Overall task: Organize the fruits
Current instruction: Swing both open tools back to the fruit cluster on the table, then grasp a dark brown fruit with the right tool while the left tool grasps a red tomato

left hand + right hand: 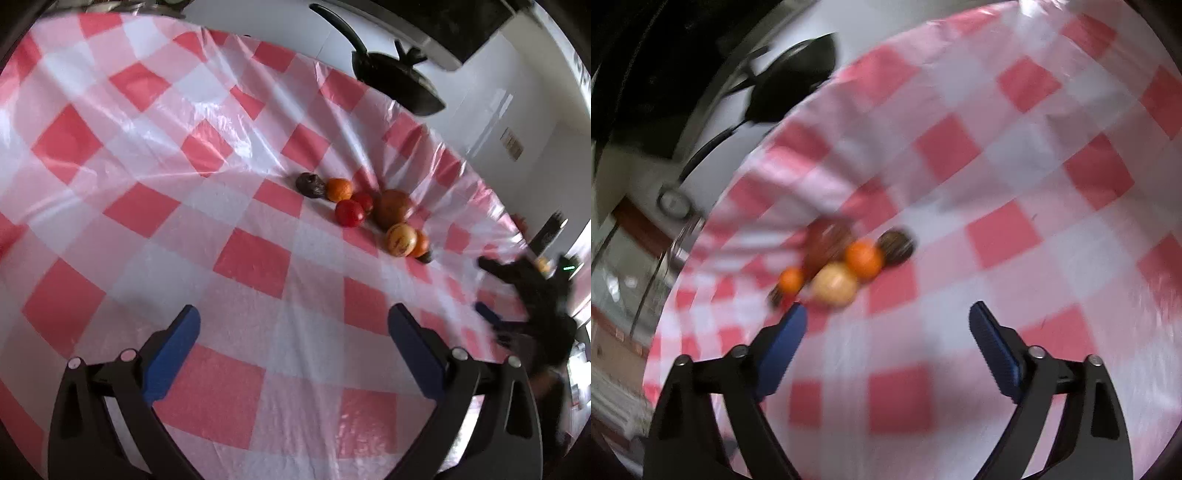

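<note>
A cluster of fruit lies on the red-and-white checked tablecloth (147, 206). It holds a dark fruit (310, 184), an orange (339, 189), two red fruits (349, 213), a big brown fruit (393, 208), a yellow-red apple (400, 239) and a small orange (422, 244). My left gripper (294, 314) is open and empty, well short of the cluster. The right gripper (482, 286) shows blurred at the right edge. In the blurred right wrist view, my right gripper (887, 310) is open and empty. The yellow apple (834, 284) and orange (863, 258) lie just beyond its left finger.
A black frying pan (395, 79) sits beyond the table's far edge on a white surface; it also shows as the pan (792, 85) at upper left in the right wrist view. The cloth is wrinkled near the fruit. Bare cloth spreads to the left of the cluster.
</note>
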Demonstrator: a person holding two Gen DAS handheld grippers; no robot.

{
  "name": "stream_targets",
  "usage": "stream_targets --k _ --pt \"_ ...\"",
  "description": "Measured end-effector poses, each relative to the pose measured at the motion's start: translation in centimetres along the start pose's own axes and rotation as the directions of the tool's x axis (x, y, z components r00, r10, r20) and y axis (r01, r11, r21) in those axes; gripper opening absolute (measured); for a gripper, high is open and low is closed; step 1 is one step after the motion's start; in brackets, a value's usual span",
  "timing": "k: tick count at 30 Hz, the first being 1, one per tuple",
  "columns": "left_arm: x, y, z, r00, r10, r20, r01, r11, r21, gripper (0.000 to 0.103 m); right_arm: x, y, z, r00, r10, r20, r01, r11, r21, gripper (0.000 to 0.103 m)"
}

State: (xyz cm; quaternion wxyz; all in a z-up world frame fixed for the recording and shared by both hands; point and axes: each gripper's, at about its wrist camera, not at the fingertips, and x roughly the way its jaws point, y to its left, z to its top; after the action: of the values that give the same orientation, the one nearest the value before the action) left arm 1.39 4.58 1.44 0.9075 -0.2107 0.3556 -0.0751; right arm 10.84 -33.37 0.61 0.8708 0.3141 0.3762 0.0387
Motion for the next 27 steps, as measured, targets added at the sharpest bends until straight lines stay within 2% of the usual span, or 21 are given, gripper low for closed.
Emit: stream_targets --k 2,3,5,6,8,11,14,16,20,21,22,25,27 --pt "-0.6 0.3 -0.1 0.999 -0.028 0.026 0.028 0.999 -0.016 0.101 1.9 0.2 1.4 0.994 -0.105 -0.001 0.105 0.992 -0.075 0.08" --pt "-0.7 0.2 -0.1 0.999 -0.035 0.028 0.035 0.999 -0.011 0.102 3.3 0.9 1.7 0.984 -0.179 -0.025 0.173 0.971 -0.165 0.079" --pt "-0.7 -0.1 -0.2 0.999 -0.045 0.023 0.045 0.999 0.005 0.102 5.6 2.1 1.5 0.963 -0.266 -0.051 0.237 0.92 -0.311 0.074" --pt "-0.8 -0.1 -0.1 0.999 -0.048 0.022 0.048 0.999 0.01 0.102 6.7 2.7 1.2 0.947 -0.32 -0.04 0.282 0.881 -0.381 0.073" --pt "-0.8 -0.3 -0.1 0.998 -0.061 0.018 0.061 0.998 0.02 0.102 8.0 2.9 1.5 0.936 -0.349 -0.04 0.302 0.859 -0.413 0.071" --pt "-1.0 -0.4 -0.1 0.997 -0.07 0.018 0.07 0.997 0.027 0.102 9.8 3.5 2.3 0.935 -0.352 -0.051 0.295 0.847 -0.441 0.07" --pt "-1.0 -0.4 -0.1 0.997 -0.077 0.017 0.076 0.997 0.022 0.102 11.8 4.6 2.9 0.933 -0.354 -0.06 0.281 0.825 -0.491 0.062" --pt "-0.9 -0.3 -0.1 0.997 -0.08 0.016 0.08 0.997 0.016 0.102 12.5 4.6 3.5 0.936 -0.347 -0.064 0.273 0.828 -0.49 0.059" --pt "-0.9 -0.2 -0.1 0.997 -0.081 0.012 0.081 0.997 0.013 0.102 12.6 5.0 3.2 0.949 -0.308 -0.068 0.23 0.822 -0.521 0.039" --pt "-0.9 -0.2 -0.1 0.997 -0.08 0.01 0.08 0.997 0.013 0.102 12.2 5.0 2.8 0.954 -0.294 -0.064 0.218 0.821 -0.527 0.038" --pt "-0.9 -0.2 -0.1 0.997 -0.079 0.009 0.079 0.997 0.014 0.102 11.8 4.8 2.6 0.957 -0.284 -0.065 0.212 0.832 -0.512 0.038" --pt "-0.9 -0.3 -0.1 0.997 -0.074 0.003 0.074 0.997 0.017 0.101 9.3 3.3 1.9 0.974 -0.206 -0.096 0.158 0.917 -0.367 0.038" --pt "-0.7 -0.4 -0.2 0.997 -0.073 -0.008 0.073 0.997 0.018 0.102 7.2 2.6 0.7 0.983 -0.159 -0.094 0.125 0.946 -0.298 0.038"
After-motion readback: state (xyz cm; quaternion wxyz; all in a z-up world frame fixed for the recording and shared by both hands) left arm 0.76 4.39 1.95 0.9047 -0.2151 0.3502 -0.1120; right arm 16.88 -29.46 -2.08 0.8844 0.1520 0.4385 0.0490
